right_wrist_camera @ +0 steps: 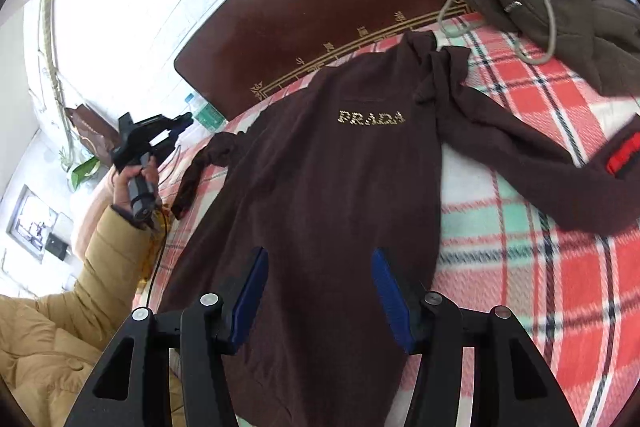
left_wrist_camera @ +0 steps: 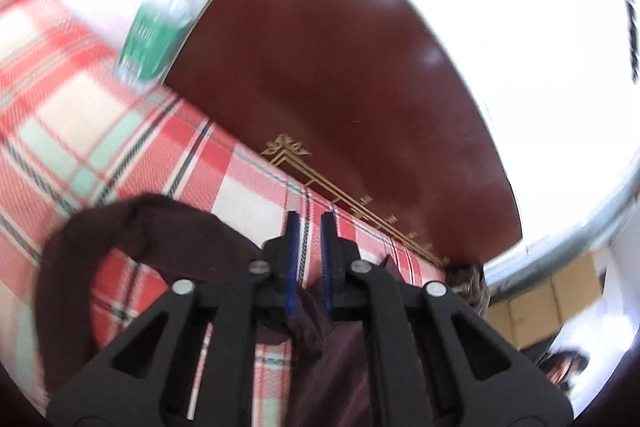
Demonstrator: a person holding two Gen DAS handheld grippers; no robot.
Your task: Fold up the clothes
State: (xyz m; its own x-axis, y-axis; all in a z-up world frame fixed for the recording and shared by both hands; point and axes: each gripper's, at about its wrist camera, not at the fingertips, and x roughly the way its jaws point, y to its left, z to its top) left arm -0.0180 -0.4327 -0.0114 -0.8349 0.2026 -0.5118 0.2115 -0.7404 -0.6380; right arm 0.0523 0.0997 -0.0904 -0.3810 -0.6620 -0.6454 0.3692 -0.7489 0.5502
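A dark maroon sweater (right_wrist_camera: 320,187) with a gold PRADA logo lies spread on the red plaid bed cover (right_wrist_camera: 520,267), one sleeve stretched right, the other crumpled at left. My right gripper (right_wrist_camera: 320,267) is open, hovering over the sweater's lower body. My left gripper (left_wrist_camera: 310,223) has its jaws a small gap apart, held above the bed; maroon cloth (left_wrist_camera: 304,327) sits low between the fingers near their base, and a sleeve loop (left_wrist_camera: 120,227) hangs to its left. In the right wrist view the left gripper (right_wrist_camera: 182,123) is lifted off the bed at far left.
A dark red wooden headboard (left_wrist_camera: 340,67) stands behind the bed. A water bottle with a green label (left_wrist_camera: 160,27) stands beside it. An olive-brown drawstring garment (right_wrist_camera: 560,19) lies at the bed's far right corner. The person's tan jacket sleeve (right_wrist_camera: 80,287) is at left.
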